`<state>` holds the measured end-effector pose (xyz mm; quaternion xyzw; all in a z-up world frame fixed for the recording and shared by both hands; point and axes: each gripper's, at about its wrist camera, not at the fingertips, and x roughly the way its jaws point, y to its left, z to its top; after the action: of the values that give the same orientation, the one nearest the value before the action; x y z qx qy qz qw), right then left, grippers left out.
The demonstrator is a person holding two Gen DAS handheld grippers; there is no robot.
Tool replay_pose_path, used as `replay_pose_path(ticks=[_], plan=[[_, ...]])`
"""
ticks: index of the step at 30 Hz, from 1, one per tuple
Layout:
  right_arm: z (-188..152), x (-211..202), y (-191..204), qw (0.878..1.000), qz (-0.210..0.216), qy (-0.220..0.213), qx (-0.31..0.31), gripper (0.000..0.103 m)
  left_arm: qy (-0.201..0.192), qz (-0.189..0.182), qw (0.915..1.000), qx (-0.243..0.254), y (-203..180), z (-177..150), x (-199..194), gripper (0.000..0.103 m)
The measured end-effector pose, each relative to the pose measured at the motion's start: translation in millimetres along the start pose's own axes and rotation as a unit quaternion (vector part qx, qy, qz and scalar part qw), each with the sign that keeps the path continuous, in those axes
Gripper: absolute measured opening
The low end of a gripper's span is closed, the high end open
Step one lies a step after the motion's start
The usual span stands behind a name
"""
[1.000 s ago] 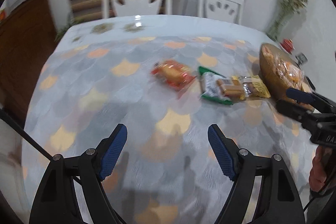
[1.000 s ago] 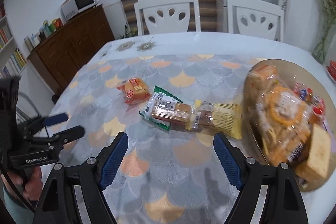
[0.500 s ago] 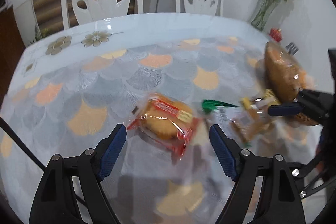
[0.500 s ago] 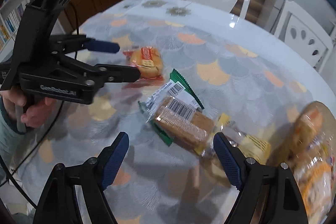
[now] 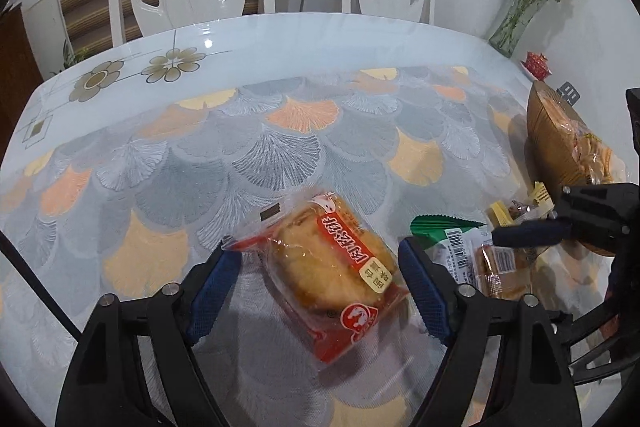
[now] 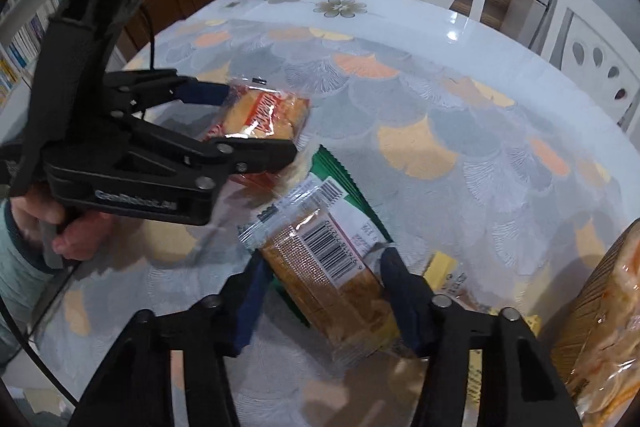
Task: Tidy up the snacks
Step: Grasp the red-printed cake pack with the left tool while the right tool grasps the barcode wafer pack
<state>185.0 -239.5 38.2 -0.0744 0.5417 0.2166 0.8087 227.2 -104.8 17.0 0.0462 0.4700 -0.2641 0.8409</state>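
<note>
Item 1: red-and-clear plastic packet holding a round golden cake (image 5: 336,267). It lies flat on the scallop-patterned grey, orange and yellow tablecloth (image 5: 280,155). A second ago it sat far up the table from the left gripper (image 5: 320,275); now it lies between the blue pads, which are closing. The left pad meets only the wrapper's loose corner, and a sliver of cloth shows beside the right one, so no firm clamp yet.

Item 2: clear-wrapped brown wafer bar with a barcode label (image 6: 328,275), lying over a green-edged wrapper (image 6: 340,175). The right gripper (image 6: 320,291) has come down from a distant view to straddle it; jaws closing, pads close against both flanks, though whether they press cannot be told.

Item 3: yellow-wrapped snack (image 6: 444,269), just beyond the wafer bar, untouched.

Item 4: woven golden-brown basket already heaped with bagged snacks (image 5: 560,151), at the table's right edge.

Status: both hands have passed from approach to grasp; two packets are likely about to be lifted together, presumably toward the basket.
</note>
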Motion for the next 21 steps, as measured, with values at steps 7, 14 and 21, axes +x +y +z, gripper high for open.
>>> replay_pose_path(ticks=[7,14,21], plan=[[-15.4,-14.7,11.8,1.0,0.003,-0.023,0.009,0.04,-0.01,0.004,0.9997,0.023,-9.9,-11.3,-17.1,0.052],[-40.1,-31.4,21.5,0.999,0.013,-0.036,0.034,0.04,-0.022,-0.013,0.9994,0.022,-19.5,-40.2,-50.4,0.051],[-72.7,-52.6,37.8,0.997,0.019,-0.055,0.059,0.04,-0.031,-0.016,0.9989,0.031,-41.4,-71.6,-81.0,0.051]])
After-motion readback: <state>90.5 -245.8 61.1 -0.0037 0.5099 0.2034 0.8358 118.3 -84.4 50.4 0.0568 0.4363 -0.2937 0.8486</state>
